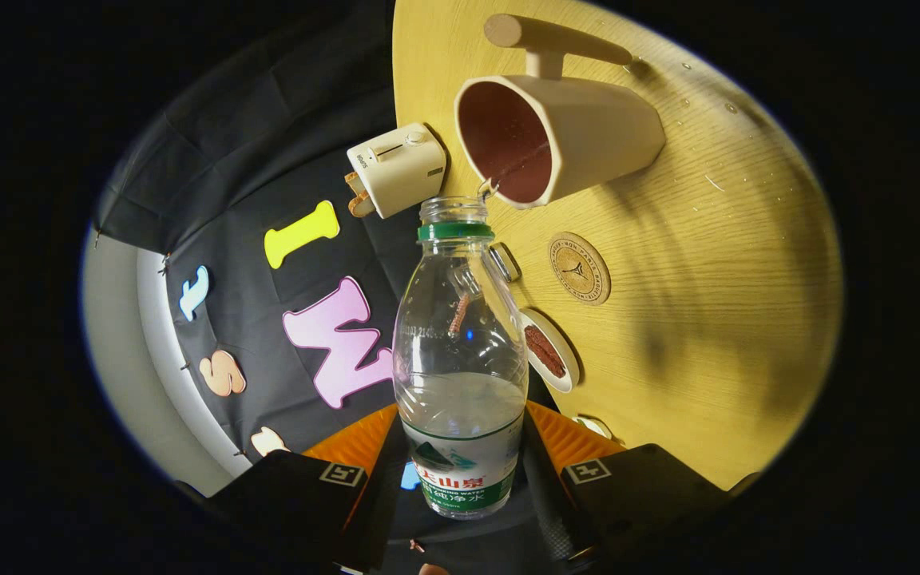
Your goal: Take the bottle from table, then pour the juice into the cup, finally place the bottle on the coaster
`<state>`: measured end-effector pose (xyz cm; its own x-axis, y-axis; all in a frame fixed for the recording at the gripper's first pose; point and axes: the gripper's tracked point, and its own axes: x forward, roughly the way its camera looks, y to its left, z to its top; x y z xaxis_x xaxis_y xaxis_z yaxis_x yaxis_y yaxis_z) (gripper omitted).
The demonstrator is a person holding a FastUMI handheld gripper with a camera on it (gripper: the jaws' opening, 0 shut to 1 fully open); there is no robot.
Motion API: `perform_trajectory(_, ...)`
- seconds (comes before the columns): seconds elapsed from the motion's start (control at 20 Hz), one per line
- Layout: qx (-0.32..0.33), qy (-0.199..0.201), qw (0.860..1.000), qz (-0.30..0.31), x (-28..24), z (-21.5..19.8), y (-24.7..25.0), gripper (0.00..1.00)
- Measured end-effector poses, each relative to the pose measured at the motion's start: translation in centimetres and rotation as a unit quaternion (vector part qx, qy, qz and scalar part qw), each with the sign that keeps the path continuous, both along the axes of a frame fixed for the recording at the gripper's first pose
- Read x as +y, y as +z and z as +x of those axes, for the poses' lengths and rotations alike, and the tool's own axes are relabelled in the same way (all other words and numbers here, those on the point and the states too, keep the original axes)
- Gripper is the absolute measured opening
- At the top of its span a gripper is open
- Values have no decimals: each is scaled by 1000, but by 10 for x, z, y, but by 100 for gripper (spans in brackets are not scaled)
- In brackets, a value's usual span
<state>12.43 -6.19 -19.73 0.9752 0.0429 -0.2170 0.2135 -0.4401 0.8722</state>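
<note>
My gripper (pixel 461 447) is shut on a clear plastic bottle (pixel 460 351), both fingers pressing its labelled lower part. The whole view is rolled, so the bottle is tipped toward the cup. Its uncapped mouth, with a green ring, sits at the rim of a cream cup (pixel 556 136) with a long handle and a dark red inside. A thin stream of liquid runs from the mouth into the cup. A little clear liquid is left in the bottle. The round wooden coaster (pixel 579 267) lies on the wooden table (pixel 707 319), just beyond the bottle and beside the cup.
A cream toaster (pixel 398 168) stands at the table's edge next to the cup. A small white dish (pixel 549 350) with something brown on it lies behind the bottle. A small metal-rimmed object (pixel 504 261) sits near the bottle's neck. Water drops dot the table.
</note>
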Motion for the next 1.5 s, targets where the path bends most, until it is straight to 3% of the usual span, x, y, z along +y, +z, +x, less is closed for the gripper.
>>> perform_trajectory(0.2,-4,-17,1000,18,-8,2,6,76)
perform_trajectory(0.45,-22,-72,996,47,-26,8,20,76)
perform_trajectory(0.95,-25,-112,990,87,-21,17,36,75)
perform_trajectory(1.5,-32,-169,983,68,-33,26,42,76)
